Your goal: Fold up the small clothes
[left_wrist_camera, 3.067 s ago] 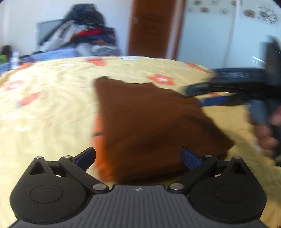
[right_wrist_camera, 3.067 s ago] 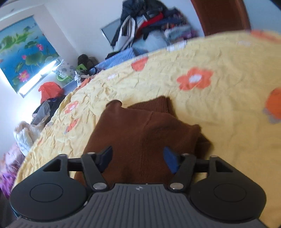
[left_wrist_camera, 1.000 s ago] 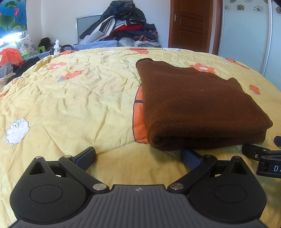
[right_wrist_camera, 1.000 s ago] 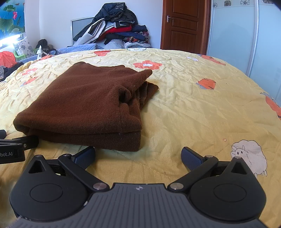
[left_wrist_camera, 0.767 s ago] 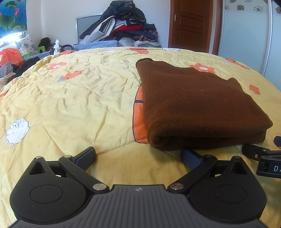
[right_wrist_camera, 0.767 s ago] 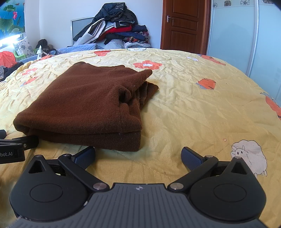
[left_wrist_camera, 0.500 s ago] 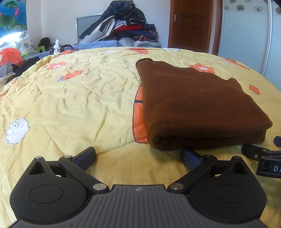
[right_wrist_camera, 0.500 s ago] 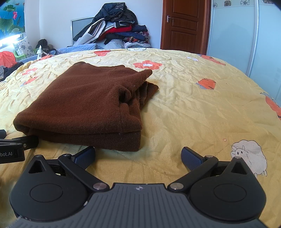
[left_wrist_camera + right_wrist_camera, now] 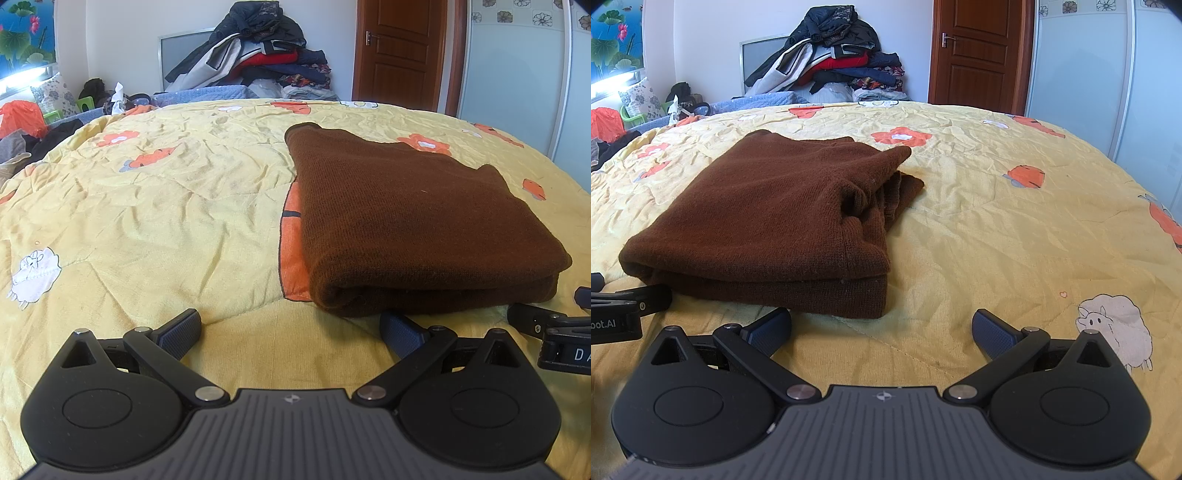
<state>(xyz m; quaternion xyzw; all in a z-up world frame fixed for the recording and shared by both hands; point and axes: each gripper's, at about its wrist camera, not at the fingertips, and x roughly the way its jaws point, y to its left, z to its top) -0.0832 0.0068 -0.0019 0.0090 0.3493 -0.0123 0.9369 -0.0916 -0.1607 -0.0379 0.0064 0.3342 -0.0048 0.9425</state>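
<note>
A bed covered by a yellow quilt (image 9: pixel 155 206) with orange flowers and white sheep fills both views. A folded brown sweater (image 9: pixel 413 221) lies flat on it, covering most of an orange print. The left tongs (image 9: pixel 291 334) and right tongs (image 9: pixel 881 330) rest spread wide and empty, just in front of the sweater's near edge. Each tool shows partly at the other view's edge, with cut-off lettering: "DA" and "bot.AI".
</note>
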